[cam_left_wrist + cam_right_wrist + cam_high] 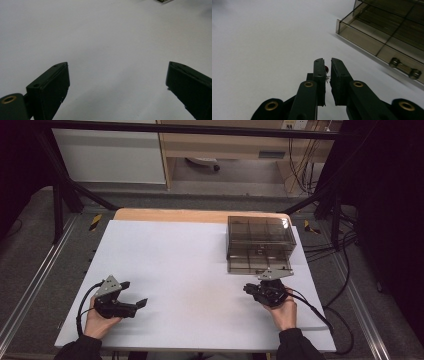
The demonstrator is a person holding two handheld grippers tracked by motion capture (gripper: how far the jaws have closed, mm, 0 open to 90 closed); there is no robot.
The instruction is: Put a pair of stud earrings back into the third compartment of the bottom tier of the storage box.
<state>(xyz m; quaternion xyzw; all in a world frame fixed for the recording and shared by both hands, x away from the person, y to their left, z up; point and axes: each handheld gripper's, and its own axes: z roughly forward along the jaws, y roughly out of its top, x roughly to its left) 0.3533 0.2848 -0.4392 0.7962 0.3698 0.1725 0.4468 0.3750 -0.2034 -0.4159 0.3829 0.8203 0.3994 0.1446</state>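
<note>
Overhead first, in the high view: the left gripper (134, 293) rests low over the white table (175, 250), its jaws spread wide with nothing between them. The right gripper (248, 288) sits just in front of the smoked plastic drawer box (260, 240). From here its jaws look drawn together.

Left gripper view: the left gripper (117, 75) is fully spread. Bare table (105, 32) lies between and beyond the fingertips, and no object is within reach.

Right gripper view: the right gripper (327, 61) has its jaws drawn almost together, leaving a narrow, even slot. A small red piece (326, 68) sits in that slot just behind the fingertips and appears pinched there. It is too small to identify. The drawer box (387, 37) stands ahead of the fingertips and off to their right, apart from them. Its drawer handle (404, 67), a short bar on two studs, faces the gripper.

Handling assessment:
- Red piece: judged very light and easily dropped. Keep the pinch steady and do not relax it in transit.
- Drawer box: judged light, rigid, thin-walled and smooth, so it is likely to slide on the table when pulled.
- Hold point: take the handle bar between its studs. The glossy walls offer poor purchase.
- The free left gripper could brace the box.
</note>
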